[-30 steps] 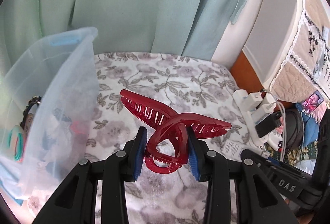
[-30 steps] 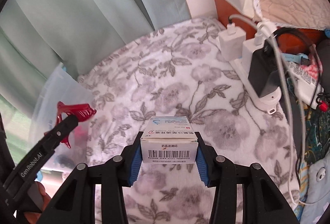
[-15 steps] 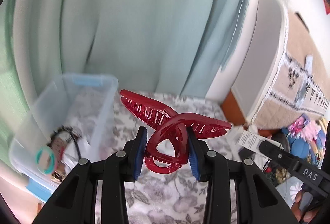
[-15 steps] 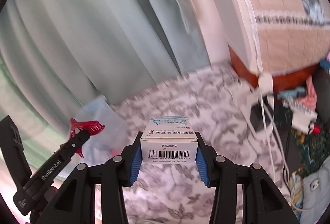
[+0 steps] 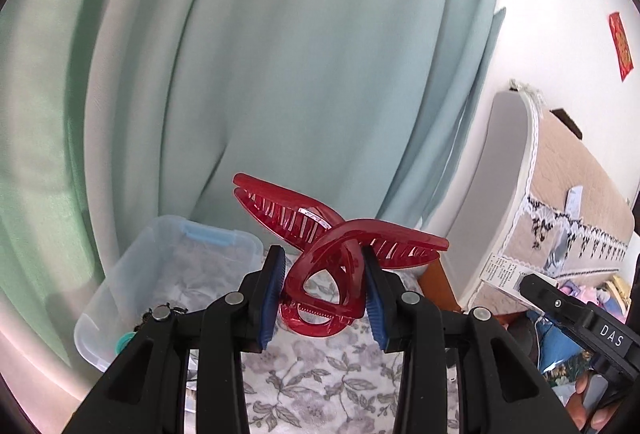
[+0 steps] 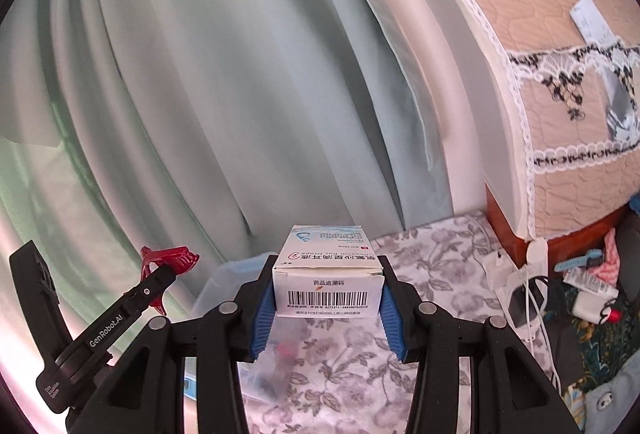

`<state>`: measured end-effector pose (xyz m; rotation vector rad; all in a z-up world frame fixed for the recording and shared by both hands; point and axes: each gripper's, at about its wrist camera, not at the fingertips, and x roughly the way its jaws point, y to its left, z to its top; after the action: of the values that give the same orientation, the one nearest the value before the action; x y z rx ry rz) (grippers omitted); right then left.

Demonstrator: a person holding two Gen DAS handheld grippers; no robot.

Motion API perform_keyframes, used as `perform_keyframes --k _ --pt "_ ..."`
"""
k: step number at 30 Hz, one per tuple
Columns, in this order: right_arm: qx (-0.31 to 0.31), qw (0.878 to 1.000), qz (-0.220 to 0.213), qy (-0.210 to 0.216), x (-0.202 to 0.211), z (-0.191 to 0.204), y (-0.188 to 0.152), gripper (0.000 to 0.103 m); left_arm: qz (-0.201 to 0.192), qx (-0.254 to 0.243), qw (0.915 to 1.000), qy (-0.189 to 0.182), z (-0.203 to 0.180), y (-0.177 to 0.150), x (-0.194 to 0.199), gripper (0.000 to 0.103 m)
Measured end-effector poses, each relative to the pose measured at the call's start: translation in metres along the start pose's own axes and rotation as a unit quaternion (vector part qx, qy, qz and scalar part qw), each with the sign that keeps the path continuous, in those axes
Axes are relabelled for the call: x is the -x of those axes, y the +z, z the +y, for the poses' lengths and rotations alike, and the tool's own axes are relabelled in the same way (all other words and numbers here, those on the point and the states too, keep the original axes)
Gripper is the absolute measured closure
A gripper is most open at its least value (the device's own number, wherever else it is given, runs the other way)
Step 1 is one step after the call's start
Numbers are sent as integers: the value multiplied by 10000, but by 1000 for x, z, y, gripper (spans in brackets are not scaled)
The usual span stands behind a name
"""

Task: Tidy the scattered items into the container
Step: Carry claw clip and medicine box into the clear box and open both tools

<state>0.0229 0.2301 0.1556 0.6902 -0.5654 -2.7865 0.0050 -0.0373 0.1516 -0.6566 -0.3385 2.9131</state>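
Glossy red plastic hair claw (image 5: pixel 340 258); matt cardboard box (image 6: pixel 326 270); translucent plastic container (image 5: pixel 168 274).

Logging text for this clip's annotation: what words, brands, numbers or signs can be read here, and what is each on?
"DAS": side of the right gripper, seen from the left wrist.
"GenRobot.AI": arm of the left gripper, seen from the right wrist.
"药品追溯码": medicine box, above its barcode.
Barcode digits and the box's upside-down top print: too small.
Red wall sign: blurred.

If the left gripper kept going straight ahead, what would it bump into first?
Probably the pale green curtain. The left gripper, clamping the red hair claw, points above the clear bin; depth is hard to judge.
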Motion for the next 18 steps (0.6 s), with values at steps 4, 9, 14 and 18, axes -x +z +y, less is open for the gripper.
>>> perform_keyframes --k 4,9,14,18 --pt "91 9999 -124 77 6 13 4 54 -101 113 9999 38 12 6 8 64" --pt "227 9994 -208 147 9 30 6 54 -140 270 9995 97 30 8 11 64" --pt "353 9991 -130 173 3 44 1 54 -99 438 9989 145 49 6 9 64" --pt "461 9988 2 165 -7 56 -5 54 -21 595 9981 175 67 3 5 64"
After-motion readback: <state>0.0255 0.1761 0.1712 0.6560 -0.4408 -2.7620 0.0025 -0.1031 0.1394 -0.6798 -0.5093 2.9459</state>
